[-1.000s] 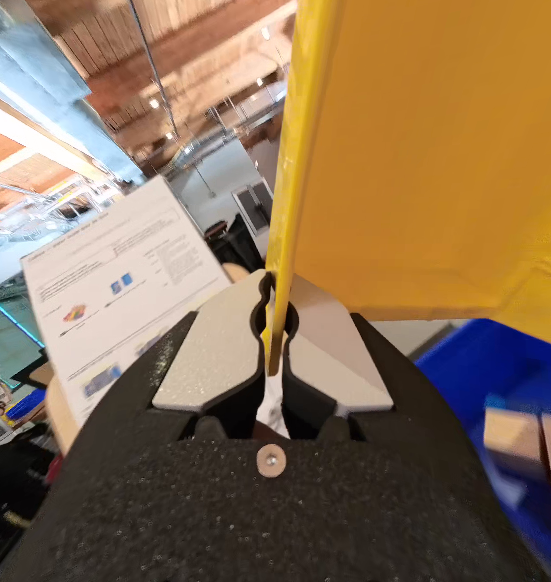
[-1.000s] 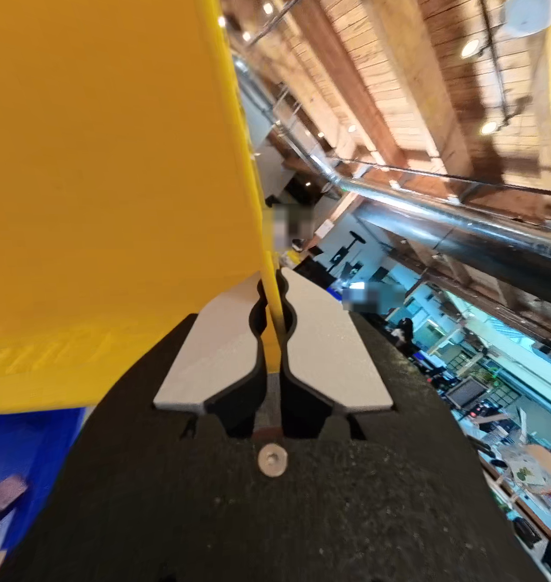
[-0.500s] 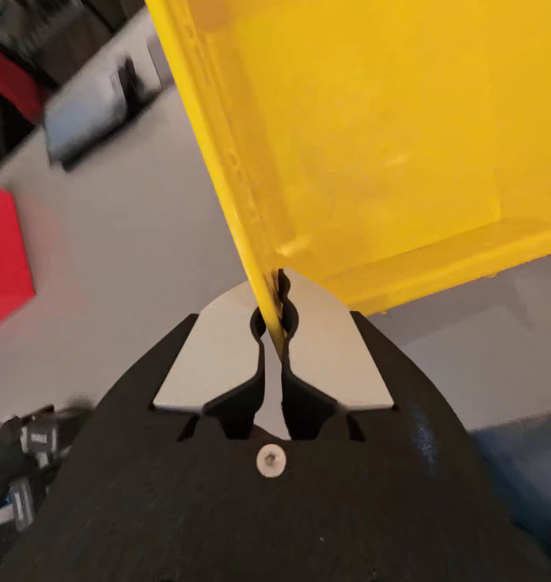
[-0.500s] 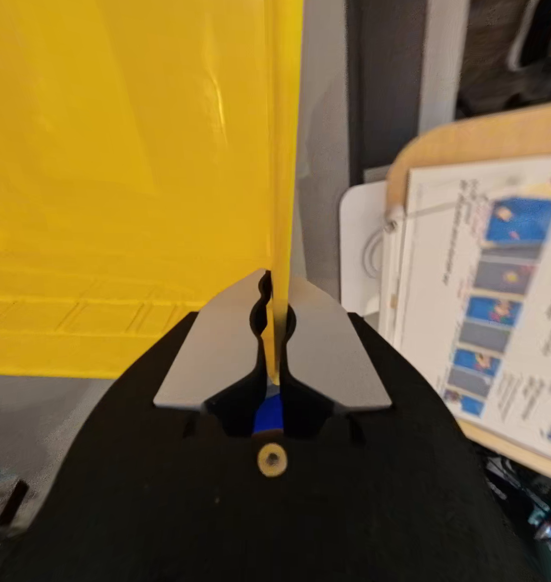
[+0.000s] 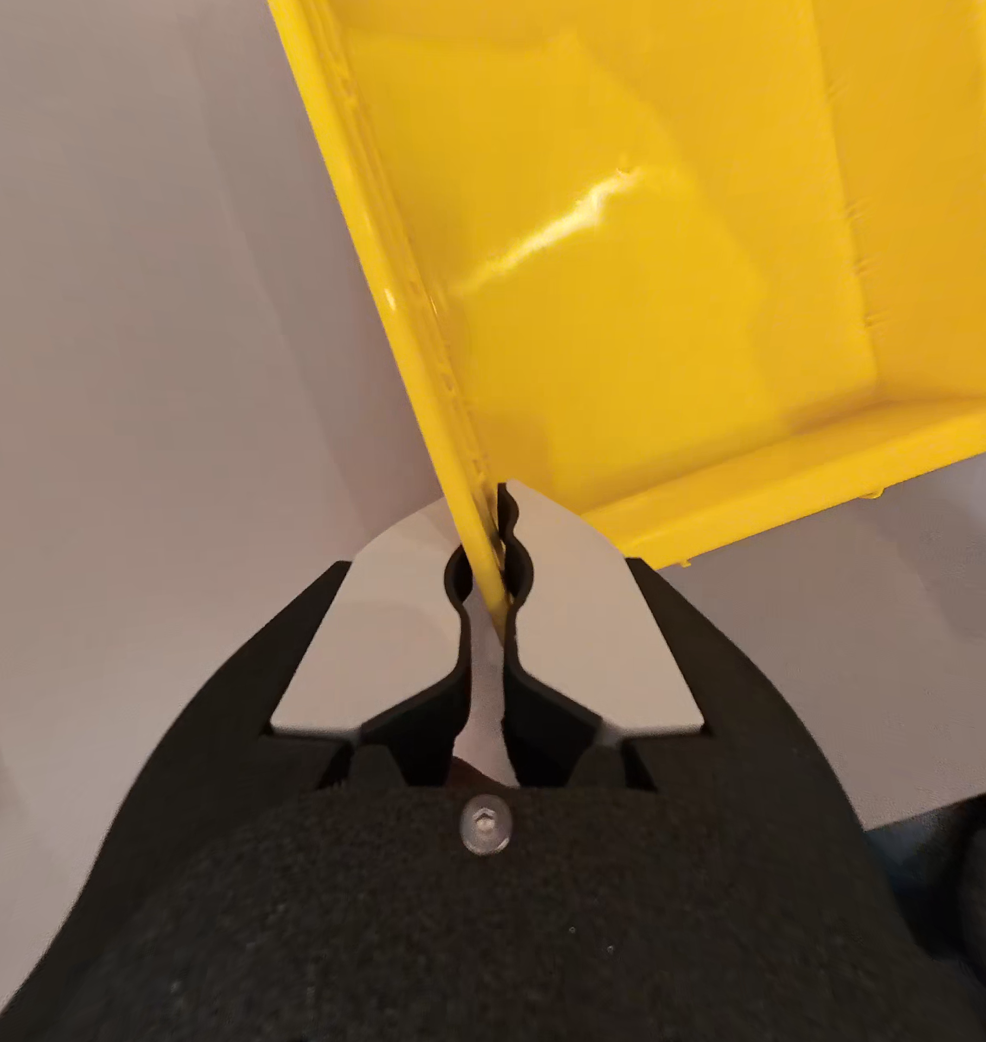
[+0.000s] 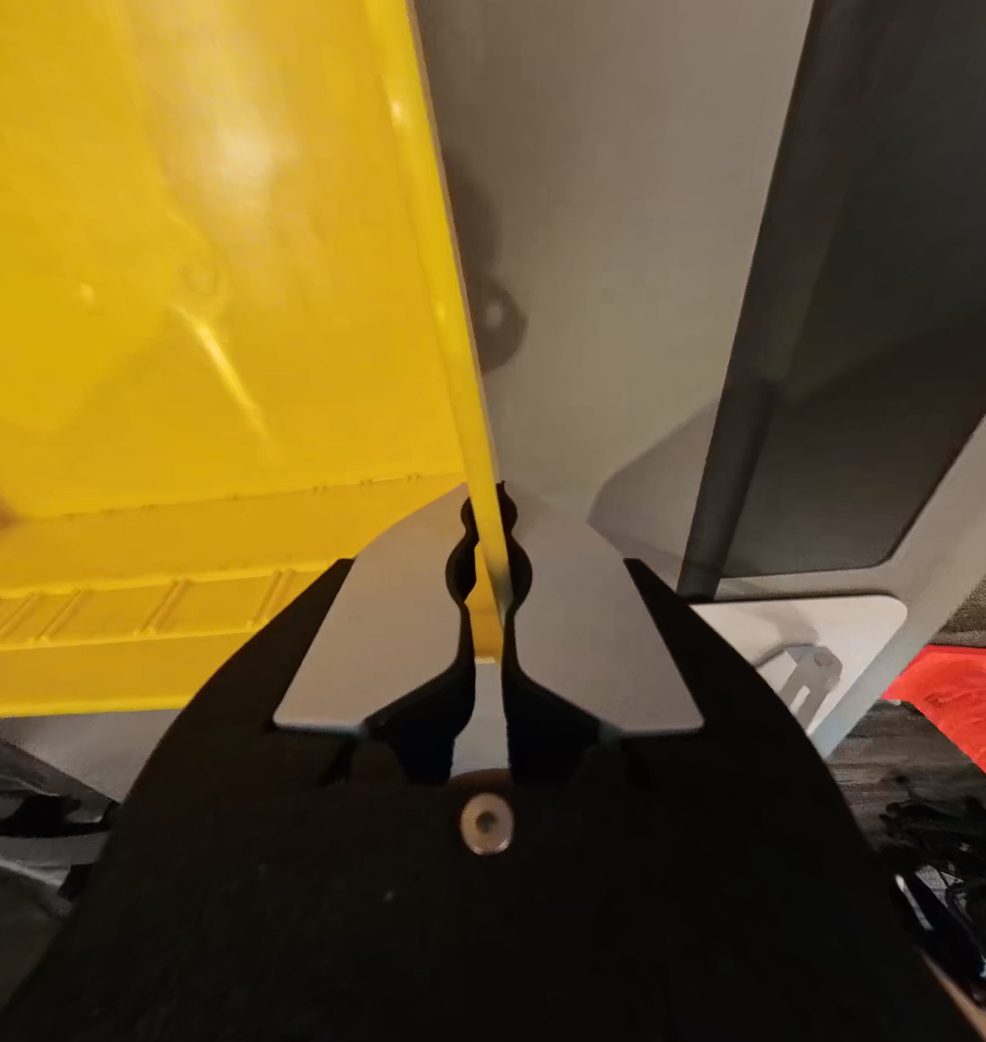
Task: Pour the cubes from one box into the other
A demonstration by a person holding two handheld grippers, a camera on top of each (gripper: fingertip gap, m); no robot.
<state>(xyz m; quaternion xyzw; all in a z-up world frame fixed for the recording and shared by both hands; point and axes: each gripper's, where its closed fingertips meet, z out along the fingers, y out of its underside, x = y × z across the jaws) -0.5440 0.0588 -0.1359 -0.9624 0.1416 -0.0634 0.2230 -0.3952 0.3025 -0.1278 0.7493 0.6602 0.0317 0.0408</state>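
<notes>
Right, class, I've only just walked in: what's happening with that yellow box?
A person holds the yellow box with two hand-held tools. The left tool is shut on one side wall's rim, the right tool on the opposite rim. The box hangs above a grey table. The inside that shows holds no cubes. The other box is out of view.

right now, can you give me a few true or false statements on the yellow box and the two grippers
1. The left hand-held gripper is shut on a side wall of the yellow box. True.
2. The right hand-held gripper is open and clear of the box. False: it is shut on the opposite wall.
3. Cubes lie inside the yellow box. False: its visible inside is bare.
4. A grey table shows behind the box. True.
</notes>
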